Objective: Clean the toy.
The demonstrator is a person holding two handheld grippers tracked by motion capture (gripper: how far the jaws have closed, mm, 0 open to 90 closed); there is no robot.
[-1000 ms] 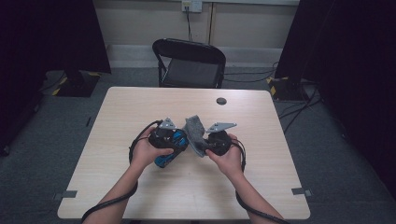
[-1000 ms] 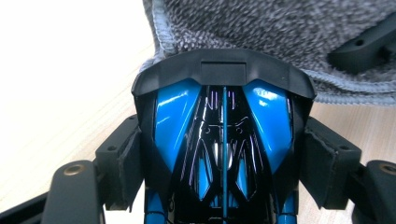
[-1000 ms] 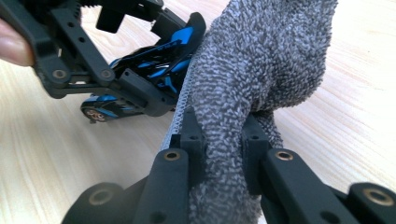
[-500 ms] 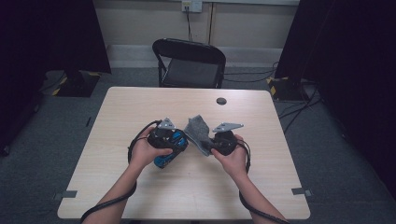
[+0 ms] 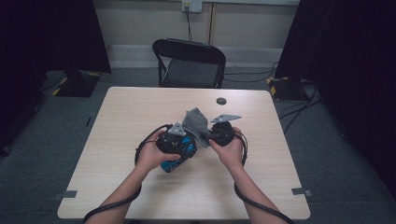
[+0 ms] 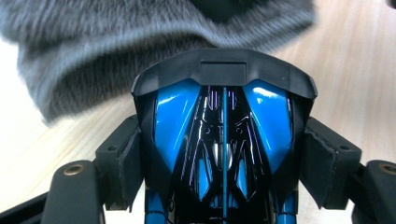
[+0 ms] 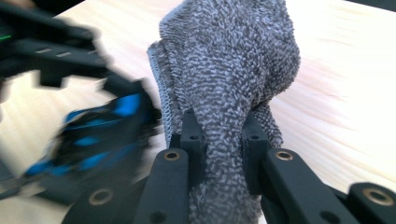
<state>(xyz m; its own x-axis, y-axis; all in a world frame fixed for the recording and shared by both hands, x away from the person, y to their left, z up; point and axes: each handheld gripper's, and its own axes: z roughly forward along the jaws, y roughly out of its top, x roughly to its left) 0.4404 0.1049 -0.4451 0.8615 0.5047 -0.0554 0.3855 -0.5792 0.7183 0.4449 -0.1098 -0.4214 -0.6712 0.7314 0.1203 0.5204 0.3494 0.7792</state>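
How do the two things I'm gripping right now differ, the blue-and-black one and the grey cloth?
The blue-and-black object is hard, glossy plastic with a fixed shape; the grey cloth is soft, fuzzy and bunched.
The object fills wide-set jaws of the left gripper; the cloth is pinched thin between the close-set jaws of the right gripper.
The object is two-coloured; the cloth is plain grey.
Both are held up over the table, close together.

A pale wooden table (image 5: 116, 154) with a small black disc (image 5: 221, 101) near its far edge; a black chair (image 5: 189, 63) behind it.
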